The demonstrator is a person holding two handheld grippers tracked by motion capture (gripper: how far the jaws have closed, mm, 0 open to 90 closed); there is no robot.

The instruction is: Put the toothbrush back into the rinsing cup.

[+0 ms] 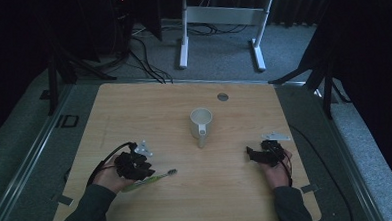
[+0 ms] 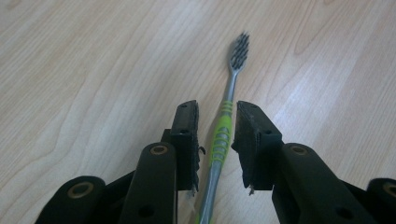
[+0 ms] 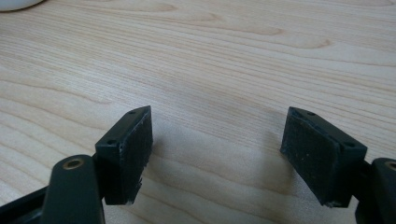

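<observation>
Straddled the green toothbrush [image 2: 222,135] with the left hand-held gripper [image 2: 215,122], jaws narrow but not yet pinching; needed final squeeze, then lift.

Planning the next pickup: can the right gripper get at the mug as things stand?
Probably yes. The right gripper has open, empty jaws, and bare table lies between it and the mug.

The toothbrush [image 2: 223,135] handle's end is cut off at the left gripper view's bottom edge.
</observation>
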